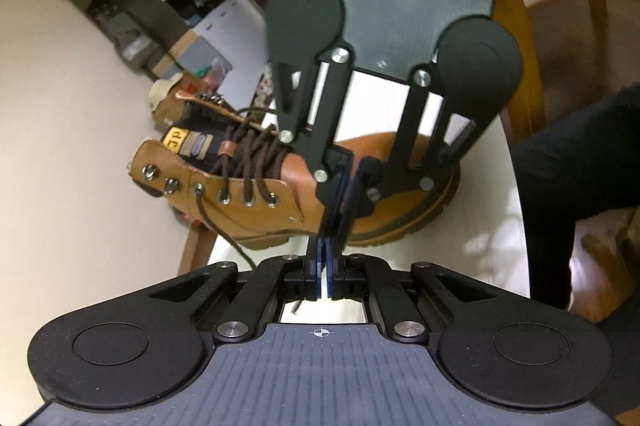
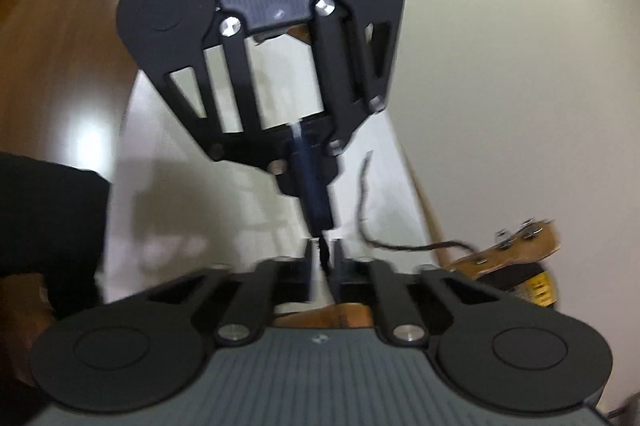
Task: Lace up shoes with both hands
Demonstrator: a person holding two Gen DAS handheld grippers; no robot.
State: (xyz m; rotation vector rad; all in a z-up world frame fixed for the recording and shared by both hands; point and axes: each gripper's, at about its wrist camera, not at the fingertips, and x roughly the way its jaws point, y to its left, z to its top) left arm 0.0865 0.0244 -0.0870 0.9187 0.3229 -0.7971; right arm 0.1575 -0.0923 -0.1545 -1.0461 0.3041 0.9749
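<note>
- Jaws: left gripper [image 1: 325, 276] clenched, nothing visibly held; right gripper [image 2: 323, 266] clenched on a dark strand, apparently lace [image 2: 366, 210], judged ready to draw it taut.
- Boot [image 1: 256, 182]: tan leather, on white desk [image 1: 400, 98] just beyond both grippers, tips nearly meeting.
- Condition: brown lace crossed through lower eyelets; upper hooks empty; tongue exposed.
</note>
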